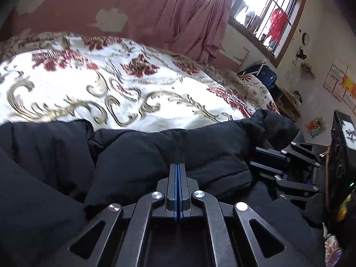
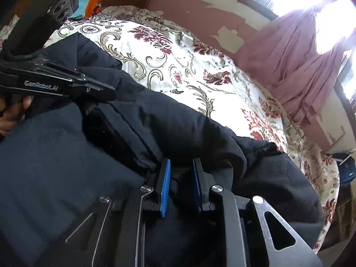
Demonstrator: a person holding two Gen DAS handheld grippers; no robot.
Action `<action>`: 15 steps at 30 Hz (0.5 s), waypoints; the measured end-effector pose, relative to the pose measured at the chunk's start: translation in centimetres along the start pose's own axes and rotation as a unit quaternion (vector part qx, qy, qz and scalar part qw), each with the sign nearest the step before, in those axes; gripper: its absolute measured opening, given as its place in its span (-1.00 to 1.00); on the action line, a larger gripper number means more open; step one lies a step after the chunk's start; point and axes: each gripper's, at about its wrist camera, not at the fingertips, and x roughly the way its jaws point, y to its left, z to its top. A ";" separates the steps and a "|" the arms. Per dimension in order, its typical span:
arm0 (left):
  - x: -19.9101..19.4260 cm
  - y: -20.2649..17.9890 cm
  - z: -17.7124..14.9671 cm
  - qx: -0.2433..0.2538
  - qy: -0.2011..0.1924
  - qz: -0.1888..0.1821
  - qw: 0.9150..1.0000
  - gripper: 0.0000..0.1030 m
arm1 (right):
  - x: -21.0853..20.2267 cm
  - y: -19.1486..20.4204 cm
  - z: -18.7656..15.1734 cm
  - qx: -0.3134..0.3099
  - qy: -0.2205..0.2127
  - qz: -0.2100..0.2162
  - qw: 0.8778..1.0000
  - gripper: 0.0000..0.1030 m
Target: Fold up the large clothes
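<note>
A large black padded jacket (image 1: pixel 138 155) lies on a bed with a white, red and gold floral cover (image 1: pixel 111 82). My left gripper (image 1: pixel 177 166) has its blue pads pressed together with nothing visible between them; it rests over the jacket's folded bulk. My right gripper (image 2: pixel 181 166) is open, its blue pads apart, low over the jacket (image 2: pixel 66 166) near a seam. The right gripper shows in the left wrist view (image 1: pixel 267 162) at the jacket's right edge. The left gripper shows in the right wrist view (image 2: pixel 98 89) at the upper left, over the jacket.
A pink curtain (image 1: pixel 184 22) hangs by the barred window (image 1: pixel 273 17) behind the bed. A blue bag (image 1: pixel 264 73) stands past the bed's far corner. Folded orange and teal cloth (image 2: pixel 89 2) lies at the bed's head. The bed cover (image 2: pixel 189 66) lies beyond the jacket.
</note>
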 end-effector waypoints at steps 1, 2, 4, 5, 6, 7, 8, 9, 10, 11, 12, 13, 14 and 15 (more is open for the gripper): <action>-0.2 -0.1 0.1 0.005 -0.002 0.008 1.000 -0.96 | -0.5 -0.2 0.1 0.006 0.005 0.002 1.000 -0.59; -0.5 -0.2 0.1 0.009 -0.004 0.014 1.000 -0.96 | -1.0 -0.4 0.1 0.013 0.006 0.003 1.000 -0.50; -1.3 -0.5 0.2 0.018 -0.010 0.020 1.000 -0.96 | -2.0 -0.9 0.2 0.035 0.007 0.018 0.999 -0.10; -1.7 -0.7 0.2 0.017 -0.014 0.025 0.999 -0.96 | -2.3 -1.0 0.2 0.043 0.005 0.021 0.999 0.06; -2.0 -0.7 0.2 0.013 -0.017 0.030 0.999 -0.96 | -2.8 -1.0 0.2 0.050 0.002 0.019 0.999 0.07; -2.4 -1.1 0.2 0.014 -0.018 0.036 0.999 -0.89 | -3.2 -0.9 0.1 0.053 0.000 0.012 0.999 0.08; -2.8 -1.3 0.2 0.017 -0.020 0.044 0.999 -0.79 | -3.6 -0.8 0.1 0.055 -0.001 0.003 0.998 0.08; -3.3 -1.8 0.2 0.018 -0.028 0.061 0.998 -0.75 | -4.0 -0.8 0.0 0.057 -0.004 -0.002 0.998 0.09; -3.8 -2.1 0.2 0.019 -0.035 0.069 0.997 -0.67 | -4.5 -0.7 -0.2 0.061 -0.009 -0.006 0.998 0.10; -4.4 -2.4 0.2 0.015 -0.043 0.076 0.996 -0.58 | -4.9 -0.7 -0.3 0.064 -0.011 -0.009 0.998 0.11; -4.9 -2.5 0.2 0.007 -0.045 0.083 0.996 -0.50 | -5.3 -0.8 -0.5 0.070 -0.013 -0.016 0.997 0.11; -5.6 -2.6 0.2 -0.003 -0.047 0.087 0.995 -0.34 | -5.7 -1.0 -0.6 0.076 -0.016 -0.019 0.997 0.11; -6.2 -2.7 0.3 -0.009 -0.050 0.087 0.995 -0.24 | -6.2 -1.1 -0.8 0.086 -0.021 -0.018 0.996 0.11; -7.3 -3.1 0.3 -0.013 -0.058 0.087 0.994 -0.19 | -6.7 -1.4 -0.9 0.097 -0.025 -0.017 0.995 0.12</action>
